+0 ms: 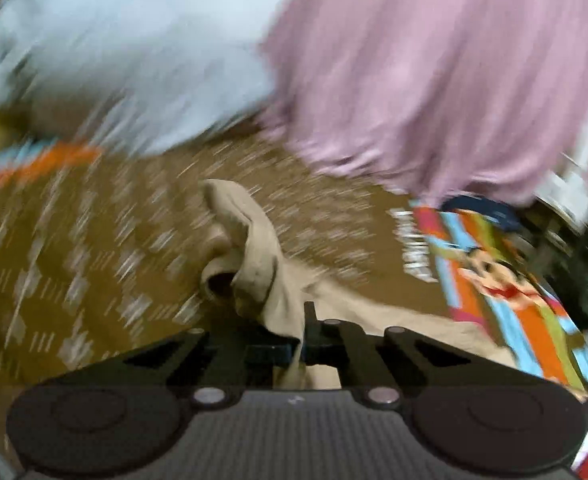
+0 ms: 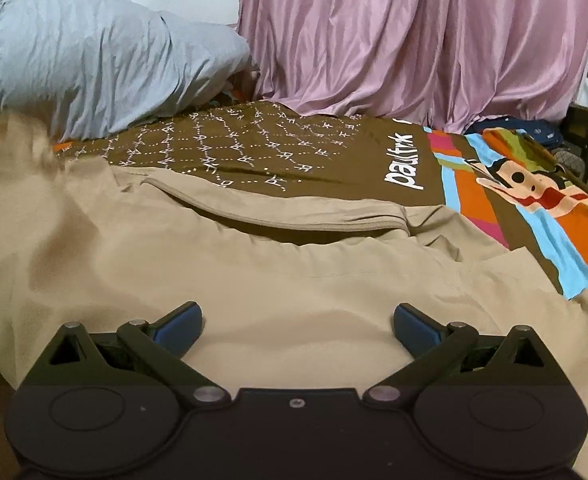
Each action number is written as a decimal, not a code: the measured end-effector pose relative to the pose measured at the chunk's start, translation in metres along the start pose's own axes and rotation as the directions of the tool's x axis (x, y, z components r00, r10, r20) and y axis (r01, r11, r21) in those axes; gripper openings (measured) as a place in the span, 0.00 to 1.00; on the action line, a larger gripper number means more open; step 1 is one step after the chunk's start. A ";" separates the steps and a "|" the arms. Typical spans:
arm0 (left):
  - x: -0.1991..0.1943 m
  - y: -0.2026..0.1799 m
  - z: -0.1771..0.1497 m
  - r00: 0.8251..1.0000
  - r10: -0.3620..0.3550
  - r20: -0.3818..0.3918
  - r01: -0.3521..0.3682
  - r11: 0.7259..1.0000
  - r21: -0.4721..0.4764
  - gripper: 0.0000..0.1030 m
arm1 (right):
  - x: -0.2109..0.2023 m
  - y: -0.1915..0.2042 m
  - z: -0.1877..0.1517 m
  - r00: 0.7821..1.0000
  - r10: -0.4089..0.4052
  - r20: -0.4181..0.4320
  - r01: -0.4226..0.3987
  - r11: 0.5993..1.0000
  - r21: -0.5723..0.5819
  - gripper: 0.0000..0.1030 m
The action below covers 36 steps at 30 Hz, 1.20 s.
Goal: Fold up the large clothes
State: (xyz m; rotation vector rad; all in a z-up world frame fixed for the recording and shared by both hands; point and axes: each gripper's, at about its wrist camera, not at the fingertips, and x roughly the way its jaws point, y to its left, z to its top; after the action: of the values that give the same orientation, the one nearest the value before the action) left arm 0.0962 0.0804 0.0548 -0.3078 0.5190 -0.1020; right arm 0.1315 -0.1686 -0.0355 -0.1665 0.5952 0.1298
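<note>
The beige garment (image 2: 253,272) lay spread on the brown patterned bedsheet (image 2: 253,148), covering most of the near bed surface in the right wrist view. Its neckline (image 2: 277,216) ran left to right across the frame, so the garment's width lay crosswise to the right gripper's line of sight, with the body extending toward and beneath that gripper.

The left gripper (image 1: 302,344) was clenched on a fold of the same garment (image 1: 253,256); a bunched end of cloth, possibly a sleeve, stood up ahead of the closed jaws. That view was heavily blurred, so finer detail could not be confirmed.

The right gripper (image 2: 298,326) was released, jaws wide apart, positioned just above the cloth. Contact with the cloth could not be determined. No fabric sat between its blue pads (image 2: 181,330).

Judgement: the left gripper held 1 portion while the right held none. The next fold would likely require the right gripper to seize cloth directly ahead of and below it, and it was the nearer of the 2 to the garment's body.

Beyond the garment were a grey pillow (image 2: 93,60), a pink curtain (image 2: 414,40), and a colourful cartoon print (image 2: 526,200) on the bedding to the right.
</note>
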 end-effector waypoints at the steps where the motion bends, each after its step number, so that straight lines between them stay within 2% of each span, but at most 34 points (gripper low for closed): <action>1: -0.003 -0.017 0.007 1.000 -0.024 0.012 0.023 0.998 0.056 0.02 | 0.000 -0.001 0.000 1.000 0.004 0.001 -0.004 1.000 0.010 0.99; 5: -0.006 -0.083 0.026 0.996 -0.086 0.013 0.080 0.967 0.242 0.02 | -0.002 -0.014 -0.001 0.999 0.047 0.017 -0.048 0.995 0.093 0.94; 7: -0.002 -0.109 0.033 0.994 -0.109 -0.006 0.106 0.951 0.289 0.02 | -0.012 -0.033 -0.001 0.990 0.125 0.063 -0.134 0.974 0.180 0.84; 9: 0.005 -0.132 0.039 0.990 -0.131 -0.045 0.139 0.941 0.308 0.02 | -0.028 -0.059 0.002 0.978 0.186 0.095 -0.205 0.940 0.271 0.83; 13: 0.017 -0.185 0.032 0.982 -0.160 -0.097 0.185 0.905 0.383 0.02 | -0.068 -0.121 0.012 0.974 0.185 0.130 -0.220 0.910 0.351 0.78; 15: 0.024 -0.215 0.019 0.976 -0.178 -0.123 0.214 0.877 0.430 0.02 | -0.086 -0.160 0.010 0.957 0.245 0.152 -0.288 0.861 0.420 0.78; 16: 0.028 -0.231 0.010 0.973 -0.183 -0.137 0.226 0.859 0.459 0.02 | -0.093 -0.177 0.006 0.945 0.283 0.165 -0.328 0.822 0.467 0.78; 17: 0.032 -0.243 0.003 0.972 -0.185 -0.147 0.234 0.845 0.480 0.02 | -0.098 -0.196 0.000 0.923 0.335 0.187 -0.383 0.761 0.524 0.78; 18: 0.037 -0.257 -0.006 0.969 -0.187 -0.164 0.245 0.831 0.499 0.02 | -0.100 -0.214 -0.007 0.890 0.396 0.226 -0.449 0.678 0.582 0.78; 20: 0.044 -0.279 -0.022 0.961 -0.189 -0.202 0.269 0.814 0.516 0.02 | -0.098 -0.241 -0.027 0.791 0.514 0.333 -0.581 0.460 0.672 0.78; 22: 0.048 -0.294 -0.035 0.954 -0.189 -0.232 0.288 0.795 0.534 0.02 | -0.092 -0.257 -0.049 0.714 0.534 0.453 -0.647 0.254 0.719 0.80; 23: 0.049 -0.300 -0.042 0.951 -0.187 -0.246 0.296 0.783 0.547 0.02 | -0.087 -0.262 -0.058 0.684 0.528 0.503 -0.664 0.165 0.730 0.80; 24: 0.051 -0.305 -0.049 0.949 -0.183 -0.257 0.301 0.772 0.560 0.02 | -0.082 -0.265 -0.067 0.662 0.516 0.544 -0.672 0.086 0.735 0.80; 25: 0.051 -0.308 -0.053 0.948 -0.179 -0.262 0.302 0.763 0.572 0.02 | -0.076 -0.268 -0.073 0.650 0.507 0.565 -0.670 0.034 0.741 0.80; 26: 0.050 -0.310 -0.057 0.950 -0.171 -0.261 0.297 0.752 0.588 0.02 | -0.072 -0.273 -0.076 0.649 0.508 0.567 -0.661 0.008 0.750 0.80; 28: 0.049 -0.315 -0.063 0.958 -0.155 -0.242 0.275 0.738 0.616 0.02 | -0.064 -0.277 -0.079 0.644 0.522 0.560 -0.648 -0.017 0.761 0.80; 29: 0.051 -0.316 -0.062 0.960 -0.150 -0.237 0.267 0.744 0.612 0.02 | -0.062 -0.278 -0.080 0.627 0.535 0.566 -0.652 -0.037 0.757 0.80; 31: 0.055 -0.316 -0.056 0.960 -0.146 -0.240 0.262 0.771 0.580 0.02 | -0.059 -0.278 -0.079 0.571 0.576 0.585 -0.669 -0.088 0.738 0.81; 32: 0.057 -0.316 -0.053 0.959 -0.146 -0.243 0.262 0.781 0.567 0.02 | -0.057 -0.276 -0.079 0.547 0.602 0.581 -0.671 -0.100 0.735 0.82; 33: 0.057 -0.315 -0.050 0.957 -0.150 -0.248 0.267 0.785 0.558 0.02 | -0.057 -0.273 -0.079 0.537 0.620 0.572 -0.668 -0.102 0.737 0.82; 36: 0.055 -0.312 -0.050 0.949 -0.165 -0.268 0.293 0.772 0.564 0.02 | -0.054 -0.271 -0.081 0.546 0.619 0.565 -0.654 -0.106 0.749 0.81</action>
State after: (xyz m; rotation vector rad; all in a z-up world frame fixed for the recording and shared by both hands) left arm 0.1124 -0.2384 0.0856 0.2733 0.6231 -0.5359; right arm 0.0886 -0.4532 -0.0390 1.4247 0.5807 0.7463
